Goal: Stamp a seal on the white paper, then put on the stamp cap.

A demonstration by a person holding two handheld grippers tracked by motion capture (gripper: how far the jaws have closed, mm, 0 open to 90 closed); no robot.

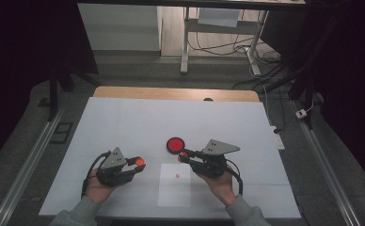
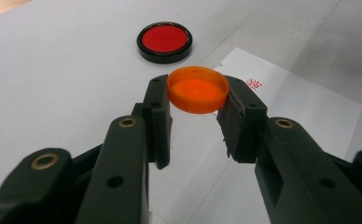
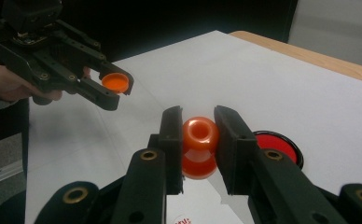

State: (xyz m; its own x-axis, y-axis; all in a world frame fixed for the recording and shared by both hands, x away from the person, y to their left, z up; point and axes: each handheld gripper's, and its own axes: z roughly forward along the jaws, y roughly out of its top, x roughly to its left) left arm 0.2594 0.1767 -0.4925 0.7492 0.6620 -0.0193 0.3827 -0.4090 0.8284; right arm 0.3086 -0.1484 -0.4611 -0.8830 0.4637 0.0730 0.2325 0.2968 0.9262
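Note:
My left gripper (image 1: 138, 163) is shut on a shallow orange cap (image 2: 198, 88), held by its rim with the open side up, above the white table. My right gripper (image 1: 183, 156) is shut on a round orange stamp body (image 3: 199, 140), pinched between both pads just above the sheet. A round black ink pad (image 1: 175, 145) with a red face lies on the table just beyond the right jaws. The white paper (image 1: 174, 186) lies between my hands and bears a small red stamp mark (image 2: 253, 84). The right gripper view also shows the left gripper (image 3: 116, 88) holding the cap (image 3: 114, 83).
A white cover (image 1: 124, 122) lies over the table, with a wooden edge (image 1: 171, 93) showing at the far side. Beyond the table are desk legs (image 1: 185, 47) and cables on the floor. Metal rails (image 1: 30, 160) run along both sides.

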